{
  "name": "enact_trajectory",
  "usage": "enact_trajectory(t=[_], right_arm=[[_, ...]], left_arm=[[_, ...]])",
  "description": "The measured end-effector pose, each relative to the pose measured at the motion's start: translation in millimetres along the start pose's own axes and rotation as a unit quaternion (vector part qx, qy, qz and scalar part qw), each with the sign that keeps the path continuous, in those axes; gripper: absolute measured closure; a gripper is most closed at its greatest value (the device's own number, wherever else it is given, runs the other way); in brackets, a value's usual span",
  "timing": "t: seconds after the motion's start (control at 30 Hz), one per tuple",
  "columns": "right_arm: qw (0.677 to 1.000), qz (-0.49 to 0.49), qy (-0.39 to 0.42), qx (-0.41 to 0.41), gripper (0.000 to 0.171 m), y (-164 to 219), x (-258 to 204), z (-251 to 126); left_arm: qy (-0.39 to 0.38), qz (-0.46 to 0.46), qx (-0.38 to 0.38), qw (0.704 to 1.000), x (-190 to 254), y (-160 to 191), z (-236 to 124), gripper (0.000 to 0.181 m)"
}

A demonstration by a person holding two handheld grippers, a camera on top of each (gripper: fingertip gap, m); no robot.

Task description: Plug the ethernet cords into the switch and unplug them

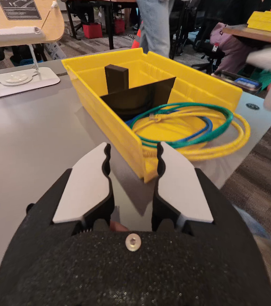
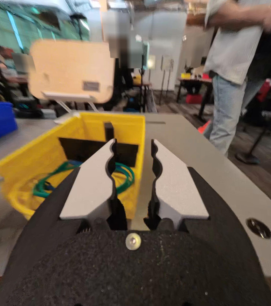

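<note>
The yellow bin [image 1: 106, 119] sits on the grey table [image 1: 24, 140] as the staging point: a black divider [image 1: 139, 96] splits it, with the black switch [image 1: 116, 77] standing upright behind the divider and the coiled green cord [image 1: 197, 106], yellow cord [image 1: 222, 154] and blue cord [image 1: 209, 124] in front of it, their loops spilling over the bin's near end. The left gripper [image 1: 134, 149] hovers just before the bin's near corner, jaws apart and empty. The right gripper [image 2: 133, 142] hangs above the bin's right wall, likewise spread and holding nothing, so I judge neither cord nor switch has been picked yet.
</note>
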State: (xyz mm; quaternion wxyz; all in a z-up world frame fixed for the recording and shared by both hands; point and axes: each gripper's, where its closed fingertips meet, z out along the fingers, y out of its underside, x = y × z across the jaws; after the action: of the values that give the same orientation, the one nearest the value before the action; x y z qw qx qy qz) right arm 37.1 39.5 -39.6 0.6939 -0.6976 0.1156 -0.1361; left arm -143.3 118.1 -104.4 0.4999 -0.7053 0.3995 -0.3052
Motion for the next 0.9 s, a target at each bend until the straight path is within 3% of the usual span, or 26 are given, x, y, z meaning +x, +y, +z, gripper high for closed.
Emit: enact_trajectory(t=[0.1,0.2,0.3,0.57,0.9], right_arm=[[0.994,0.031,-0.01,-0.106,0.127,59.5,6.3,16.8],[0.983,0.033,0.033,-0.177,0.154,92.0,7.3,28.7],[0.983,0.036,0.037,-0.175,0.167,90.5,3.3,38.5],[0.991,-0.028,0.034,-0.126,0.168,62.5,-57.8,49.9],[0.986,-0.022,-0.095,-0.138,0.167,75.4,-185.5,97.0]], left_arm=[[0.007,-0.018,-0.021,1.0,4.2,-3.1,35.8,0.139],[-0.035,-0.019,-0.052,0.998,-6.2,5.9,50.4,0.15],[-0.058,-0.009,-0.069,0.996,-16.2,9.8,49.4,0.16],[-0.154,-0.024,-0.044,0.987,-83.6,7.9,21.2,0.176],[-0.253,-0.059,-0.066,0.963,-188.8,24.1,-52.6,0.176]])
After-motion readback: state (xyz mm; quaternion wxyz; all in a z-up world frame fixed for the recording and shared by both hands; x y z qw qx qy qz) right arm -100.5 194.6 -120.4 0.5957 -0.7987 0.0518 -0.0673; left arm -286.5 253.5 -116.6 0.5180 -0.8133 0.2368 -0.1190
